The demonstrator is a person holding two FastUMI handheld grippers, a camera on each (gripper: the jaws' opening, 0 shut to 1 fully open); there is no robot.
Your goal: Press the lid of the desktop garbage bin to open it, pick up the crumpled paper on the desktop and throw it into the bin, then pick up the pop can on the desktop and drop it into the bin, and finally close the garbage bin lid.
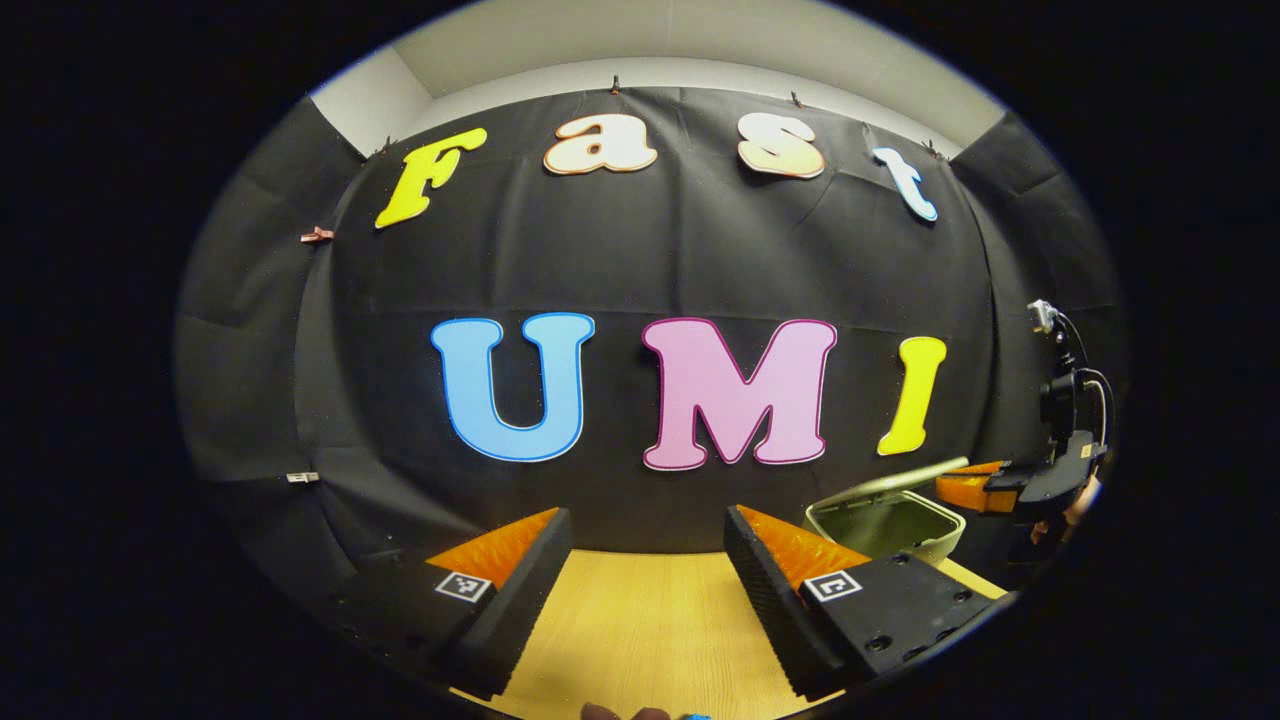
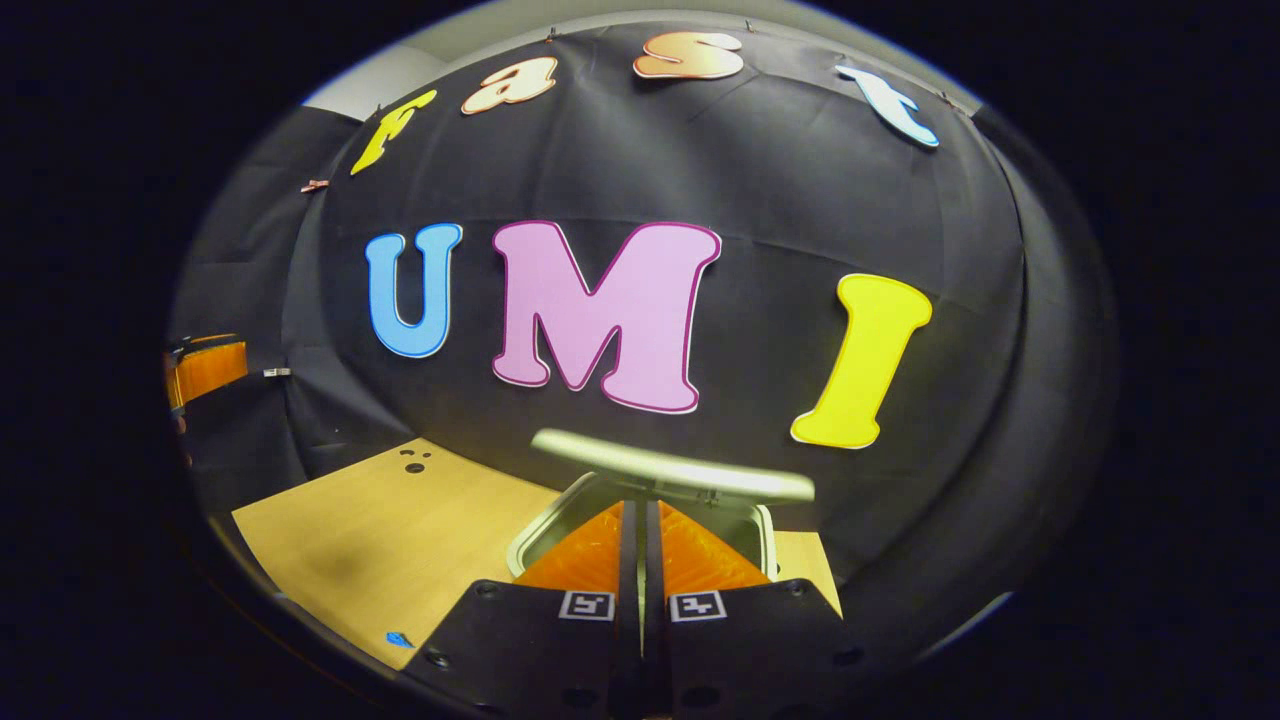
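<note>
Left tool (image 1: 648,545): seen in the left gripper view, fingers spread wide apart, released, nothing between them. It is held above the bare tabletop (image 1: 640,620), which is light wood-grain.

Right tool (image 2: 640,530): seen in the right gripper view, fingers clenched together with only a thin slit between them, nothing gripped. The tips sit over the open mouth of the bin. In the left gripper view the same tool (image 1: 965,488) appears at the far right, just beside the raised lid, with a camera and cable mounted on it and part of a hand (image 1: 1085,500) behind.

Garbage bin (image 1: 885,525): pale green, rectangular with rounded corners, standing on the tabletop near the black cloth wall (image 1: 700,260). Its inside is dim; contents cannot be told.

Lid (image 2: 672,466): up, tilted back on its hinge at the far side of the bin, its edge facing the right tool's camera. In the left gripper view the lid (image 1: 890,480) slants upward to the right above the bin's rim.

Tabletop, further items: two small dark holes (image 2: 412,460) near the far edge; a small blue mark (image 2: 398,638) near the front edge.
</note>
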